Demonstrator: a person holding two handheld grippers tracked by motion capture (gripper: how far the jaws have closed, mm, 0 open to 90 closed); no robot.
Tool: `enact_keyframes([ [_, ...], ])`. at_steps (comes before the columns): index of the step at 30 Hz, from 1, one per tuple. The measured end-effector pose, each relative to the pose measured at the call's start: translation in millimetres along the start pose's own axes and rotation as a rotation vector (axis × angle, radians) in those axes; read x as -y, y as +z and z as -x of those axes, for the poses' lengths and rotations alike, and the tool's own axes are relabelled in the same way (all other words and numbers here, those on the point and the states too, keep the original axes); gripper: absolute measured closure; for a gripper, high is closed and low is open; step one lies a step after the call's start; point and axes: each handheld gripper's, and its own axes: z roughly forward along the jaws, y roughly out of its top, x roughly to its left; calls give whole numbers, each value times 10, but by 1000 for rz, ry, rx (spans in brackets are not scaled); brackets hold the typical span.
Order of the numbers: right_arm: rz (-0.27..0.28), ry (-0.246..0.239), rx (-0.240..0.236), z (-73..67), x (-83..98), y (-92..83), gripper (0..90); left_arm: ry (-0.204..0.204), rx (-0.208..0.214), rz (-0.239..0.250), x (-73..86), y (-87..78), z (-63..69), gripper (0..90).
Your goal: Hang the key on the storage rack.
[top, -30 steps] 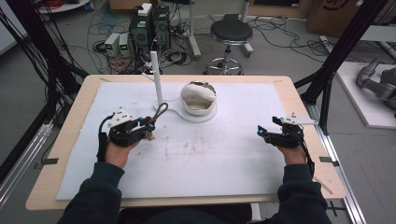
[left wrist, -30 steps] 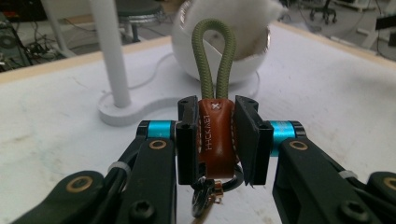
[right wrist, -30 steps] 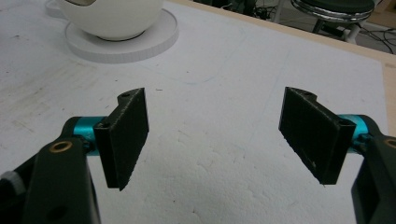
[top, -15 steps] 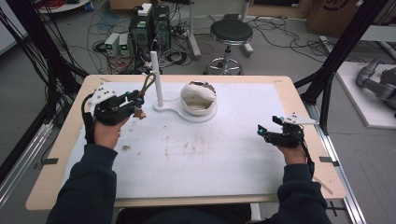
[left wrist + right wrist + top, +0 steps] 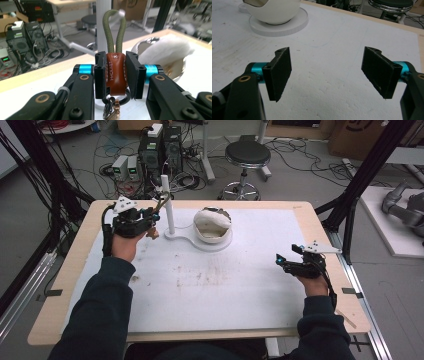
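The left gripper [image 5: 115,75] is clamped on a brown leather key fob with an olive cord loop [image 5: 115,71], just beside the upright white post [image 5: 168,205]. Well right of the post, the right gripper [image 5: 327,67] rests with its jaws apart.

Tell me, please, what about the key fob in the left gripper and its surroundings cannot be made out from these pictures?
- Key fob, left gripper view: the ring and metal clip under it are cut off by the bottom edge.
- Cord loop, left gripper view: whether it passes around the white post or stands in front of it cannot be told; in the high view it is too small.
- Bowl, high view: the white stuffing hides its inside.
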Motion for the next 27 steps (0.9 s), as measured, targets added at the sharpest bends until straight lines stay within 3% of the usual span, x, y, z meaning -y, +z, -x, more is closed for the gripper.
enact_keyframes([
  [8, 2, 2, -9, -7, 3, 3, 245, 15, -22, -66, 75, 190, 44, 705],
  [18, 2, 9, -14, 0, 9, 1, 245, 10, -12, -91, 117, 265, 51, 671],
  [22, 3, 7, -16, 3, 10, 0, 245, -3, -6, -107, 123, 262, 65, 501],
  [25, 2, 11, -17, 4, 12, 1, 245, -15, 16, -84, 96, 207, 82, 445],
  [27, 4, 8, -18, 4, 12, -4, 244, -26, 32, -65, 90, 152, 98, 354],
])
